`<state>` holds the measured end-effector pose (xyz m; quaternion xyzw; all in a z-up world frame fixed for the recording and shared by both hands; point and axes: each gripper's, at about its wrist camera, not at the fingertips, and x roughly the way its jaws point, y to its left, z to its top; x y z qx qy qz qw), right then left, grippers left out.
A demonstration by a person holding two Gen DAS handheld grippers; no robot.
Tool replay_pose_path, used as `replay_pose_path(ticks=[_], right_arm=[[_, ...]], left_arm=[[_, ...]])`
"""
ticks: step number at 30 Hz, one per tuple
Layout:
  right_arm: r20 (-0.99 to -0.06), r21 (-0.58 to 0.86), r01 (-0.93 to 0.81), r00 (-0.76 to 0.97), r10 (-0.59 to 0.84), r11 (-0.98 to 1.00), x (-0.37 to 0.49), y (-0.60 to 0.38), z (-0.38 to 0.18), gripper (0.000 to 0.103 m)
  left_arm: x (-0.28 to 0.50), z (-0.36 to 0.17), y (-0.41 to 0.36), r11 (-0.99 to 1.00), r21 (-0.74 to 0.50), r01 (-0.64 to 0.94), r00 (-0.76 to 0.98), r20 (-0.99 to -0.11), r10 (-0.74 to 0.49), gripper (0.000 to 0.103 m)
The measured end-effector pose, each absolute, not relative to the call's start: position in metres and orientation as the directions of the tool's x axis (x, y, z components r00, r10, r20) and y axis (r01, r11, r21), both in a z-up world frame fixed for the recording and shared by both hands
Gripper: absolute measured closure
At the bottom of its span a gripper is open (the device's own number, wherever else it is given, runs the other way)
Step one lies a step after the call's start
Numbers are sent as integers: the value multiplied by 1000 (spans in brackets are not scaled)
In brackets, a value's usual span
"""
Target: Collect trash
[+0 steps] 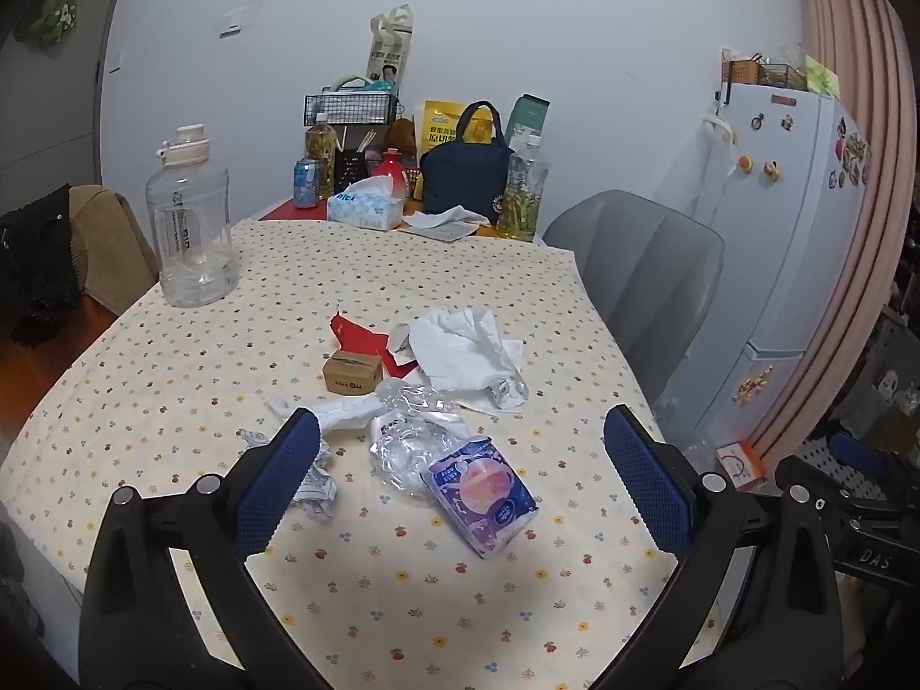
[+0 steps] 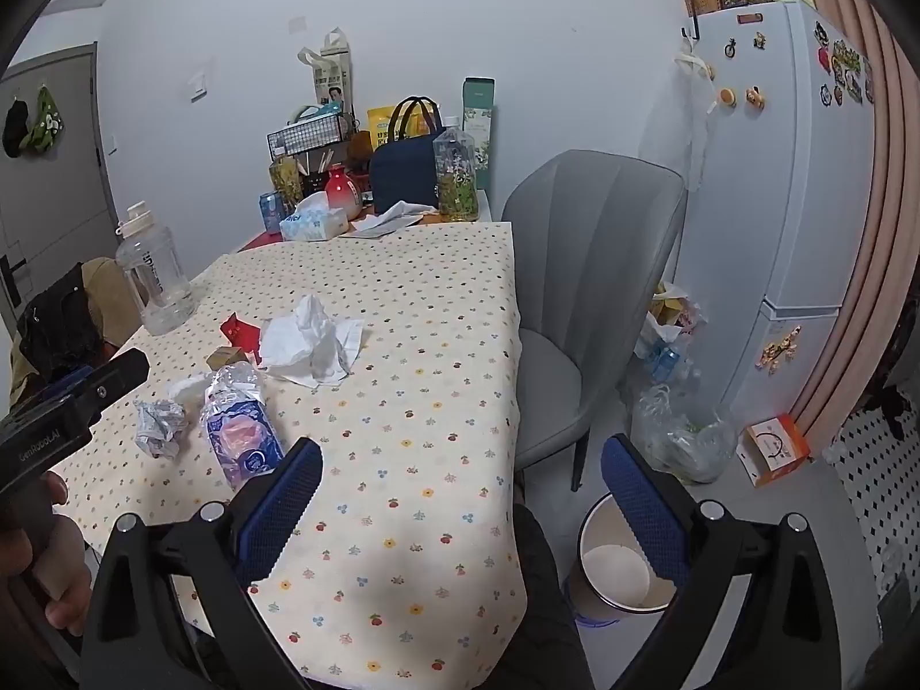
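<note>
Trash lies on the flowered tablecloth (image 1: 402, 604): a crushed plastic bottle with a purple label (image 1: 460, 471) (image 2: 238, 431), a crumpled paper ball (image 1: 313, 480) (image 2: 160, 428), white tissues (image 1: 466, 353) (image 2: 310, 345), a small brown box (image 1: 351, 375) (image 2: 225, 357) and red paper (image 1: 368, 339) (image 2: 238, 330). My left gripper (image 1: 463, 431) is open and empty, just in front of the bottle. My right gripper (image 2: 463, 460) is open and empty over the table's right front edge. A white trash bin (image 2: 621, 569) stands on the floor below the right gripper.
A big clear water jug (image 1: 192, 224) stands at the left. Bottles, a can, a tissue box (image 1: 365, 204) and a navy bag (image 1: 466, 172) crowd the far end. A grey chair (image 2: 586, 299), a fridge (image 2: 788, 201) and plastic bags (image 2: 678, 437) are to the right.
</note>
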<state>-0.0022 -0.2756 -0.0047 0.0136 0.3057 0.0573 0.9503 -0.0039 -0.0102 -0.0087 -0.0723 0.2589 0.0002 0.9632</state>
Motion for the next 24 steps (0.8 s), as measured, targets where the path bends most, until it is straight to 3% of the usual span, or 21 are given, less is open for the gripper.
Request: replay_pose_path(ticks=[24], right_arm=[[-580,72,-90,806,115,993,-2,-278,-4,8]], left_arm=[[-5,-8,-14,991,-133,-29,870,-492,-41,5]])
